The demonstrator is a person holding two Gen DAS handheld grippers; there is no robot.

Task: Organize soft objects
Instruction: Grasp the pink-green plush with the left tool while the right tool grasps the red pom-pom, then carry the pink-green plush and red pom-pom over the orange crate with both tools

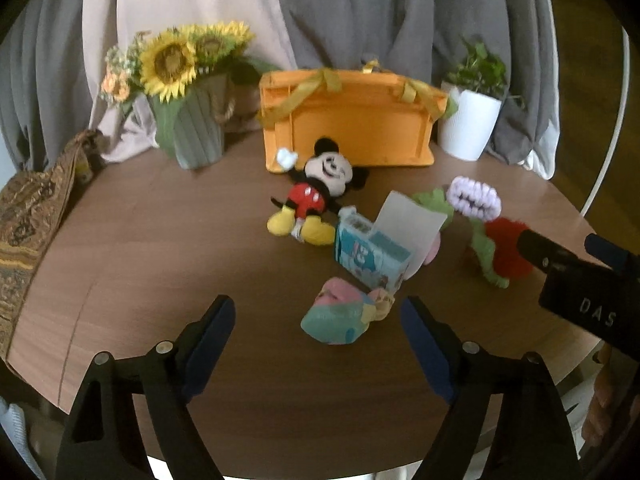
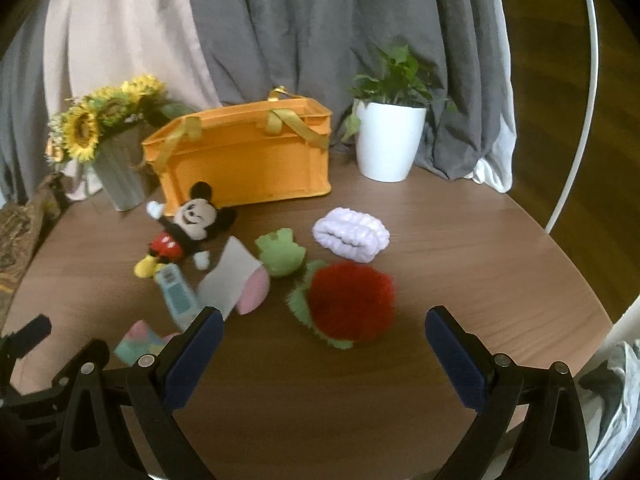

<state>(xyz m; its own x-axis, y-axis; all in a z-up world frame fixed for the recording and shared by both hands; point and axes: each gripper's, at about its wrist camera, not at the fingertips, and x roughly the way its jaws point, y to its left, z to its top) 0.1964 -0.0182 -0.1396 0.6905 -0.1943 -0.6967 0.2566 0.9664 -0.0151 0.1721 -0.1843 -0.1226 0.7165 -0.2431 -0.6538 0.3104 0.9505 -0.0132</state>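
**Left wrist view**
- My left gripper [image 1: 318, 344] hangs over the near part of the round wooden table [image 1: 160, 240], jaws spread, nothing between the pads.
- A pastel plush [image 1: 340, 316] in pink, green and blue lies just beyond the fingertips, between them in line but untouched.
- Past it stands a light-blue carton [image 1: 370, 252] with a white card [image 1: 412, 216] leaning behind it.
- The mouse doll [image 1: 316, 196] lies on its back, left of the carton, one white glove against the orange basket [image 1: 348, 120] at the far side.
- Right of the carton: a lilac scrunchie [image 1: 474, 198] and a red pom-pom [image 1: 508, 248] with a green fringe.
- The right gripper's black body enters from the right edge, partly covering the pom-pom.
- Far left is a sunflower vase [image 1: 192, 136]; far right, a white plant pot [image 1: 468, 124].

**Right wrist view**
- My right gripper [image 2: 324, 338] is released too, jaws wide, pads clear of everything.
- The red pom-pom [image 2: 352, 300] sits just beyond and between the fingertips, not touched.
- A green frog plush [image 2: 282, 254] lies to its far left, the lilac scrunchie [image 2: 352, 238] beyond it.
- The orange basket [image 2: 244, 160] stands upright at the far side, yellow handles draped over the rim; I cannot see inside.
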